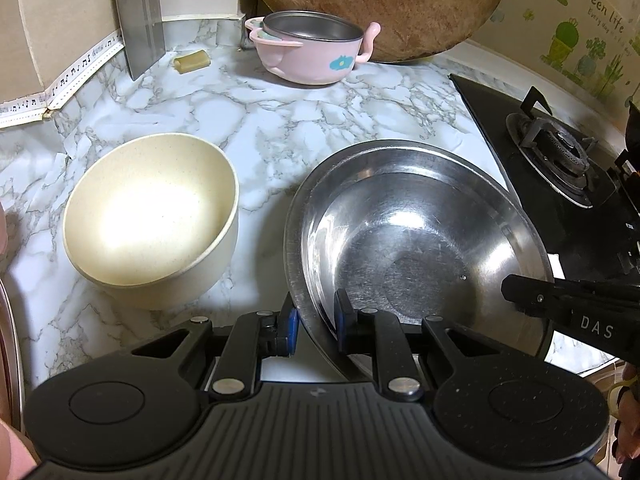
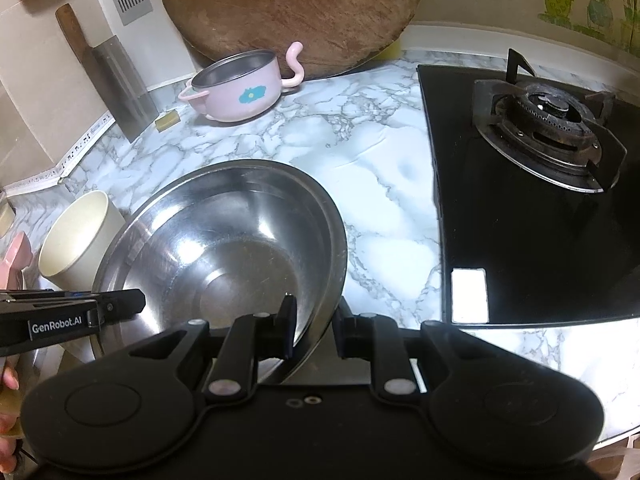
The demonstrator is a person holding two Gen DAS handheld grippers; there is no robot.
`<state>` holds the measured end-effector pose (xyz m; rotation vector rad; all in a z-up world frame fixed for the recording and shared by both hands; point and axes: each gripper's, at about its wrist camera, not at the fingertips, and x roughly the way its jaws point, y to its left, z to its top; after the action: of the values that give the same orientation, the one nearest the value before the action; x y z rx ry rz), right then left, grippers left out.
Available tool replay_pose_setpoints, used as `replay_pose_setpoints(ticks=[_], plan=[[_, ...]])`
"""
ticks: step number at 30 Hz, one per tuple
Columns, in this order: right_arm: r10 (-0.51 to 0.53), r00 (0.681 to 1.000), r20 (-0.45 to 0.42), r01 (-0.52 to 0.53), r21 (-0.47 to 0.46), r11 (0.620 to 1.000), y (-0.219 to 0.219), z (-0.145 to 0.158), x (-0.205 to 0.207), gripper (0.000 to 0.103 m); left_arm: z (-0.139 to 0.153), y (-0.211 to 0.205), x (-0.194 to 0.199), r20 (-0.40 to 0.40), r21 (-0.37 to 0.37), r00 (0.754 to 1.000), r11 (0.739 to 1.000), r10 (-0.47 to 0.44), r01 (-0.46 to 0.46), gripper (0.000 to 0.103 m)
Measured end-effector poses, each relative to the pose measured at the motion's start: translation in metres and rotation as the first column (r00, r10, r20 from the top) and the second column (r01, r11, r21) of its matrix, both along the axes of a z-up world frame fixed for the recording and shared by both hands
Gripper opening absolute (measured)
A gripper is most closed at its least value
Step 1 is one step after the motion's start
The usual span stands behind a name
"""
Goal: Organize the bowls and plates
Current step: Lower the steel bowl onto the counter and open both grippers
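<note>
Both the left tongs (image 1: 314, 326) and right tongs (image 2: 314, 326) seem clamped on opposite rims of the wide stainless steel basin (image 1: 416, 248) near the marble bench's (image 1: 260, 120) front edge, apparently mid-carry; next, nesting the cream round bowl (image 1: 152, 212) calls for release.

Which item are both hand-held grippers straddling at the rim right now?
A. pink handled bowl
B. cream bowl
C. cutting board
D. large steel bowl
D: the left hand-held gripper and right hand-held gripper each have fingers either side of the large steel bowl rim.
</note>
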<state>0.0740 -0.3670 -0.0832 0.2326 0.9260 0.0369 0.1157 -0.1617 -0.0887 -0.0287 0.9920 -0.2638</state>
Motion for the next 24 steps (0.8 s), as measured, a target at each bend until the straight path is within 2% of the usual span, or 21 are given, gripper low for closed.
replay_pose_setpoints(ticks=[13,18,24], plan=[[-0.026,1.000,0.001,0.026,-0.031,0.999,-0.001,0.005,0.000,0.021,0.004,0.004,-0.005,0.018,0.005,1.000,1.000,-0.018,0.018,0.018],[-0.021,0.999,0.032,0.023,-0.084,0.996,0.001,0.015,-0.004,0.022,0.009,0.007,-0.008,0.035,0.010,0.999,1.000,-0.023,0.023,0.025],[-0.028,0.997,0.071,0.037,-0.133,0.990,0.001,0.028,-0.010,0.022,0.023,0.013,-0.017,0.087,0.023,0.996,0.999,-0.027,0.025,0.026]])
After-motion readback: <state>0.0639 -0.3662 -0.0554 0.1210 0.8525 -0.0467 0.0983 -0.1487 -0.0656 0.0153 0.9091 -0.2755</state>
